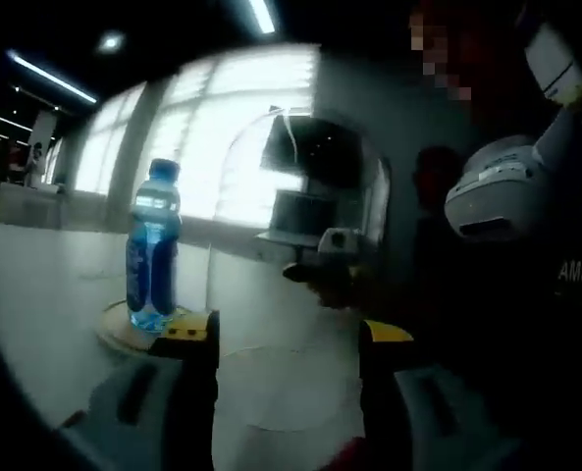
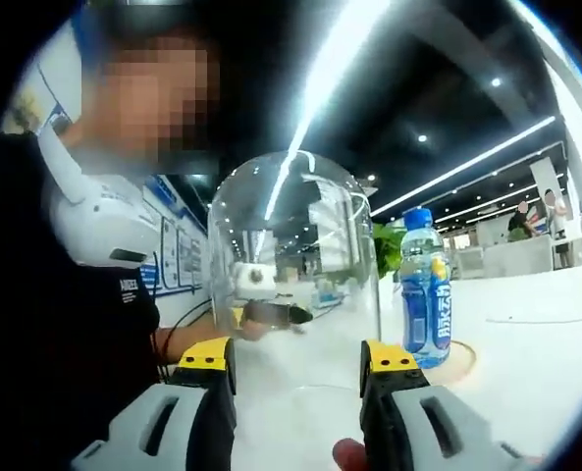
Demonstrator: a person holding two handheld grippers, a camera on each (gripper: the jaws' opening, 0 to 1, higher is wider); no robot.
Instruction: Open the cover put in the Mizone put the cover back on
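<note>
1. The blue Mizone bottle with a blue cap [image 1: 153,250] stands upright on a round, pale wooden base disc [image 1: 124,332] on the white table [image 1: 35,294]. In the right gripper view the same bottle [image 2: 425,289] sits on the disc's rim [image 2: 462,358].
2. The clear glass dome cover [image 2: 295,265] is off the base. It appears between the two grippers, beside the bottle rather than over it; in the left gripper view its faint outline [image 1: 271,196] lies to the right of the bottle.
3. Left gripper [image 1: 289,343]: jaws set wide apart, straddling the dome's lower part. Whether the pads actually touch the glass I cannot tell.
4. Right gripper [image 2: 298,361]: jaws likewise spread wide on either side of the dome's lower wall. Contact not confirmable.
5. Each view shows the opposite gripper through the glass, facing it, so the dome seems flanked from both sides.
6. A person in a dark shirt [image 2: 65,324] stands close behind.
7. Progress judgement: cover opened, done. Bottle on base, done. Remaining: carry the dome over the bottle, lower it onto the disc, release.
</note>
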